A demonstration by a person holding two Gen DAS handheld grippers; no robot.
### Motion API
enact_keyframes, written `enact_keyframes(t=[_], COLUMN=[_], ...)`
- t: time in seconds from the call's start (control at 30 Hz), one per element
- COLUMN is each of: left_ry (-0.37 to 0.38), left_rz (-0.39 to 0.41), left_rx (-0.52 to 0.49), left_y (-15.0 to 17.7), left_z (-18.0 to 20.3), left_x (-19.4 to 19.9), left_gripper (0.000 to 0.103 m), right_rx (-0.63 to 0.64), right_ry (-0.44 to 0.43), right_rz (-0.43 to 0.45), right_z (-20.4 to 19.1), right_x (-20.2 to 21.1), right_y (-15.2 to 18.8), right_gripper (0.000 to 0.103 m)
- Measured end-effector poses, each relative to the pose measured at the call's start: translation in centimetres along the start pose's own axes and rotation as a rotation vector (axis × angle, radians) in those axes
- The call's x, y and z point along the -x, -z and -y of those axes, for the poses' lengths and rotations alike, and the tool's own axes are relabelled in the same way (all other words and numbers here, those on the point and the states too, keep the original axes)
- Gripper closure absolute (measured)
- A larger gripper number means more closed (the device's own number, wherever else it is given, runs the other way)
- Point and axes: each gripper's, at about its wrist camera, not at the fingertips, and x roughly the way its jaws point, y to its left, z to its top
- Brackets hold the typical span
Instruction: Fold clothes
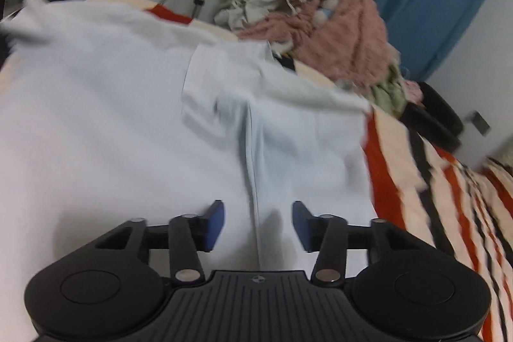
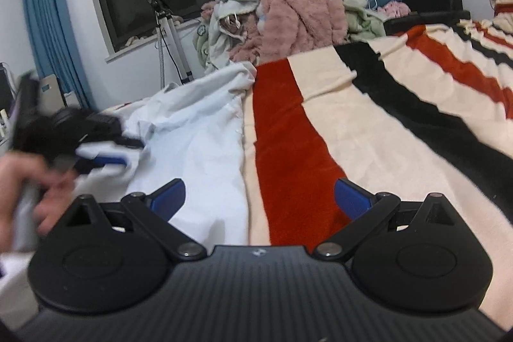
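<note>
The left claw hangs over a white garment spread on the striped blanket of the bed, its blue pads moderately apart with a fabric seam running between them — gripping nothing. The right claw is spread wide over the blanket's red stripe, the garment's edge at its 9 o'clock side. A pile of clothes sits at 12 o'clock.
</note>
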Motion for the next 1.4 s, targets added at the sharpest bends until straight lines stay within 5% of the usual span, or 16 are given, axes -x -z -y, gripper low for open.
enact_keyframes(t=[0.1, 0.3, 0.47, 0.7, 0.87, 0.97, 1.23, 1.33, 1.4], left_ry=[-0.007, 0.095, 0.148, 0.185, 0.199, 0.2, 0.06, 0.038, 0.024], left_rz=[0.027, -0.033, -0.158, -0.212, -0.225, -0.193, -0.107, -0.075, -0.047], left_rx=[-0.01, 0.007, -0.005, -0.016, -0.013, -0.044, -0.161, -0.194, -0.223], left_y=[4.8, 13.6, 19.6, 21.0, 21.5, 21.6, 22.4, 22.2, 21.9], left_z=[0.3, 0.8, 0.9, 0.8, 0.7, 1.0, 2.1, 2.5, 2.9], left_x=[6.7, 16.0, 18.3, 18.6, 18.6, 19.4, 22.6, 23.4, 23.8], left_gripper=[0.038, 0.039, 0.042, 0.044, 0.097, 0.101, 0.099, 0.082, 0.059], right_rx=[0.017, 0.04, 0.029, 0.034, 0.028, 0.023, 0.044, 0.047, 0.053], right_ry=[-0.014, -0.03, -0.03, -0.017, -0.005, -0.01, -0.012, -0.018, -0.019], right_rz=[0.022, 0.052, 0.049, 0.043, 0.041, 0.032, 0.039, 0.037, 0.044], right_z=[-0.5, -1.3, -1.6, -2.7, -2.9, -3.0, -3.5, -3.7, -3.8], right_x=[1.3, 4.2, 7.5, 12.3, 13.8, 14.2, 14.5, 14.4, 14.5], right_y=[-0.3, -0.8, -0.4, 1.0, 1.9, 2.5, 2.9, 3.0, 3.0], right_gripper=[0.002, 0.002, 0.002, 0.002, 0.002, 0.002, 0.002, 0.002, 0.002])
